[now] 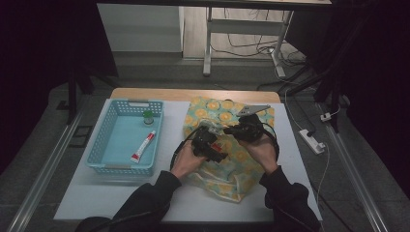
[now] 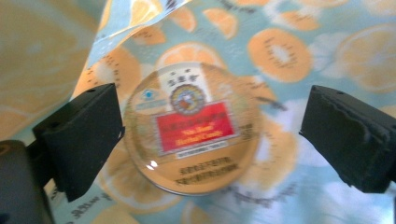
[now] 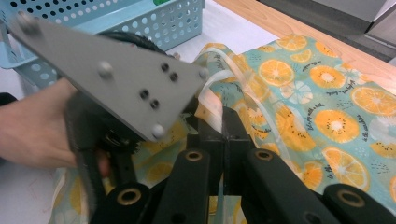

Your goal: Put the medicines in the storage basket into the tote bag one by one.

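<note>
A round amber tin [image 2: 194, 128] with a red label lies inside a bag [image 1: 232, 166] printed with orange slices. My left gripper [image 2: 212, 126] stands open around the tin: the left pad is right at its edge and the right pad is well clear of it. From above, the left gripper [image 1: 212, 145] points into the bag's mouth. My right gripper [image 3: 223, 123] is shut on the bag's upper edge [image 3: 219, 93] by a clear strap and holds it up. The left gripper's grey plate [image 3: 116, 74] is close in front of it.
A light blue basket [image 1: 104, 145] stands at the table's left, holding a white and red tube [image 1: 143, 146] and a small green-capped bottle [image 1: 148, 117]. A white power strip [image 1: 313, 141] lies on the floor off the right edge.
</note>
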